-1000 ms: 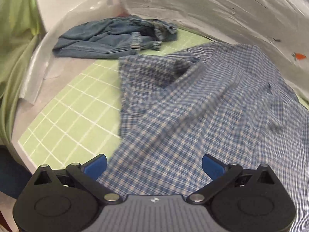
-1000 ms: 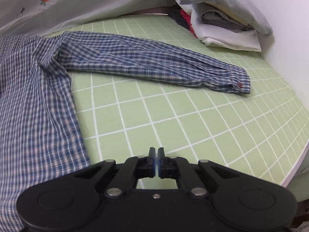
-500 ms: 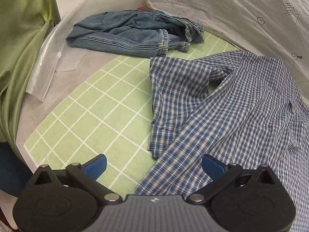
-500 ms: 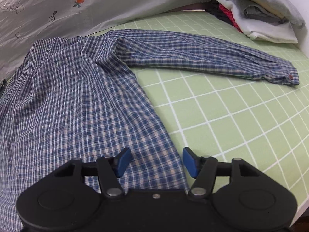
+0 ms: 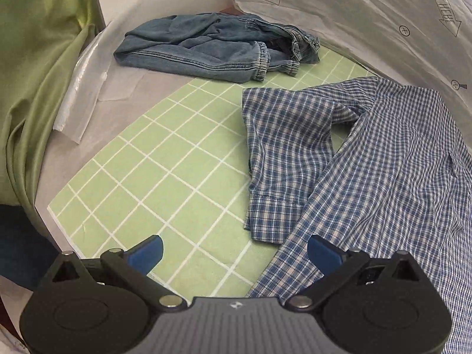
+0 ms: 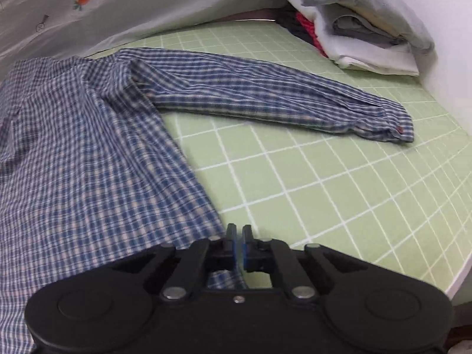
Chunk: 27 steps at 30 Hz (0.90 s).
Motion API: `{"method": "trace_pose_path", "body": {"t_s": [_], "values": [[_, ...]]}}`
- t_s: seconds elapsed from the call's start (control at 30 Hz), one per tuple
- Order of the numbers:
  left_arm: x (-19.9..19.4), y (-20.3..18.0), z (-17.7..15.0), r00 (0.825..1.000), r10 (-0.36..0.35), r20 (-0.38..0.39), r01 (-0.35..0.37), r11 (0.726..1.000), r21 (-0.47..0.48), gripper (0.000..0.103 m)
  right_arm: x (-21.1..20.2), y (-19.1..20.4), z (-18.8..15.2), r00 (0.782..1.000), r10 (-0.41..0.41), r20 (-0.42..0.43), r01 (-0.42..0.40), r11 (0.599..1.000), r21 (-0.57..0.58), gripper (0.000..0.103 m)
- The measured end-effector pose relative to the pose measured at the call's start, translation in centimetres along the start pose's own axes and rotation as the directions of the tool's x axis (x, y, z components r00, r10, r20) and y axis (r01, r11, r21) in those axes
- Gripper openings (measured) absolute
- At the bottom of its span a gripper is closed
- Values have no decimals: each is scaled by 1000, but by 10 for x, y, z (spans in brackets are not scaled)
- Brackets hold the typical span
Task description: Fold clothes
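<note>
A blue plaid shirt [image 5: 383, 177] lies spread on the green grid mat [image 5: 165, 183]. One of its sleeves [image 5: 283, 153] is folded down beside the body. My left gripper [image 5: 234, 252] is open low over the mat, its right finger above the shirt's side edge and nothing between the pads. In the right wrist view the other sleeve [image 6: 265, 97] stretches out to the right of the shirt [image 6: 88, 162]. My right gripper [image 6: 239, 236] sits at the shirt's near side edge. Its jaws are closing, almost together, with the edge of the cloth running in between them.
Crumpled blue jeans [image 5: 212, 47] lie at the mat's far left corner. A stack of folded clothes [image 6: 362, 29] stands at the far right. A white printed sheet [image 5: 368, 14] rises behind the mat, green cloth [image 5: 38, 67] hangs at left, and the table edge [image 6: 460, 268] is near right.
The left view has slid leftward, so more mat and the folded sleeve show. The right gripper was shut over bare mat, opened over the shirt's side edge, and has closed there.
</note>
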State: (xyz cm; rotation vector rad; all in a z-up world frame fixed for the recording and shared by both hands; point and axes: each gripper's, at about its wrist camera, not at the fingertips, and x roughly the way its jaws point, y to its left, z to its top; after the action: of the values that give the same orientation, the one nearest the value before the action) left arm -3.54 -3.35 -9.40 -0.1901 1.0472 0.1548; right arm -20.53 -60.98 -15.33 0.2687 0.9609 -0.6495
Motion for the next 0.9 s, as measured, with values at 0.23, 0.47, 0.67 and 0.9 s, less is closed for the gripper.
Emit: {"method": "trace_pose_path", "body": {"t_s": [0.23,0.47,0.67,0.9], "values": [[20,4,15,997,-79,-26,78,996,-30,75,-28,12,-12,999,-4,36,4,1000,11,60],[48,-12,38,989,-141,-53,143,989,41,72,-38,54,-28,1000,21,10,-22,1000,23,63],[59,-14,44,978,-192,-86,200,975,99,29,-45,93,-47,1000,-3,-13,3,999,-44,65],[60,9,47,971,-223,-87,233,963,134,8,-45,119,-56,999,-51,-18,50,995,-89,66]]}}
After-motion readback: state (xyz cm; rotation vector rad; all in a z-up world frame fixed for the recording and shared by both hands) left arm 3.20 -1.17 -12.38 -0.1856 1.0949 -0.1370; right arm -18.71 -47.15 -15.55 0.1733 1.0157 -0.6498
